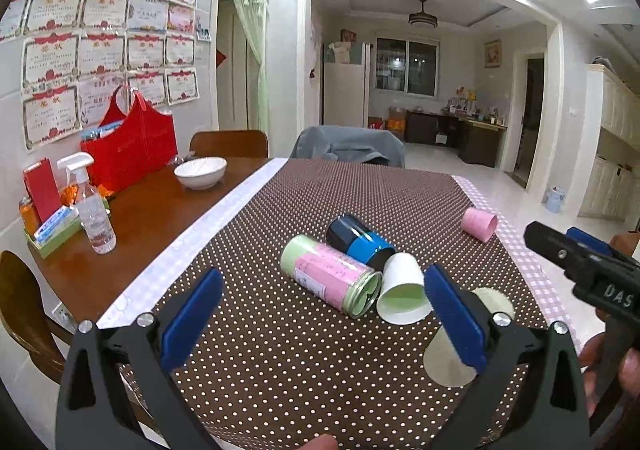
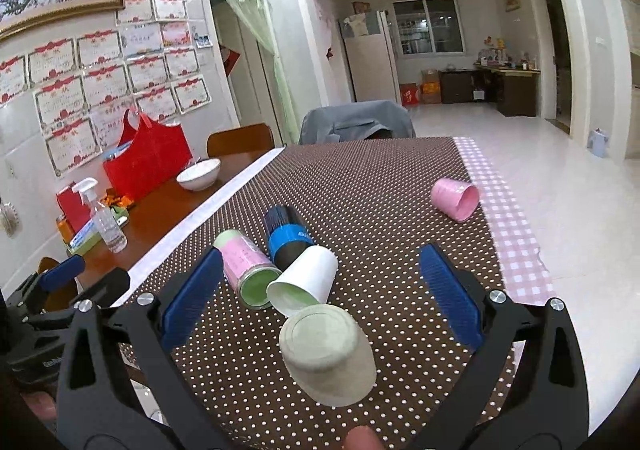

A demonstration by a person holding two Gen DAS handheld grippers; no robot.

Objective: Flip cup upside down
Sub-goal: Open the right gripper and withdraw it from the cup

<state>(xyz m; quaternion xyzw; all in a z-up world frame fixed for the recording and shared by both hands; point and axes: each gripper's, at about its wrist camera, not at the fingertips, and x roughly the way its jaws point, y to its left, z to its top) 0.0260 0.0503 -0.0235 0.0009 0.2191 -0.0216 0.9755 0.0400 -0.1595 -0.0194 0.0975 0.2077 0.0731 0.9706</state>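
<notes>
While base-up, the pale green cup [image 2: 328, 356] stands vertical, mouth down.

The pale green cup [image 2: 328, 356] stands upside down on the brown dotted tablecloth [image 2: 380, 177], between the fingers of the right claw [image 2: 322, 296]. Just behind it the white paper cup [image 2: 306, 278] lies on its side, touching the pink-and-green tin can [image 2: 248, 270] to its left and the blue-and-black can [image 2: 288, 236] behind. The pink cup [image 2: 456, 197] lies well apart, far right.
</notes>
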